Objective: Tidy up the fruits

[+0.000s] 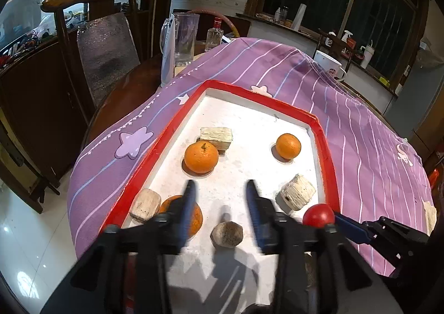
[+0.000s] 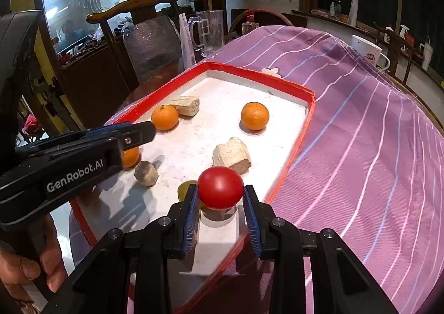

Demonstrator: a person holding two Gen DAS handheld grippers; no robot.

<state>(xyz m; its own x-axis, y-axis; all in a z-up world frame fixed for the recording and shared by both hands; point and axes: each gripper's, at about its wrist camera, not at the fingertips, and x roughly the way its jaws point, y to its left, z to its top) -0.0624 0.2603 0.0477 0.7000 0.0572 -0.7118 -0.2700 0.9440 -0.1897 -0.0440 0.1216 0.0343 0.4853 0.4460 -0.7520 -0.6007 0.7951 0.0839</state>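
A red-rimmed white tray lies on a purple striped cloth. It holds three oranges, several pale wood chunks and a dark stone-like chunk. My right gripper is shut on a red tomato over the tray's near right corner; a yellow-green fruit lies just behind its left finger. My left gripper is open and empty above the tray's near half, between the near orange and the dark chunk.
A wooden chair stands to the left of the table. A glass jug, a bottle and a white mug stand at the table's far side. Another pale chunk lies on the cloth at the right.
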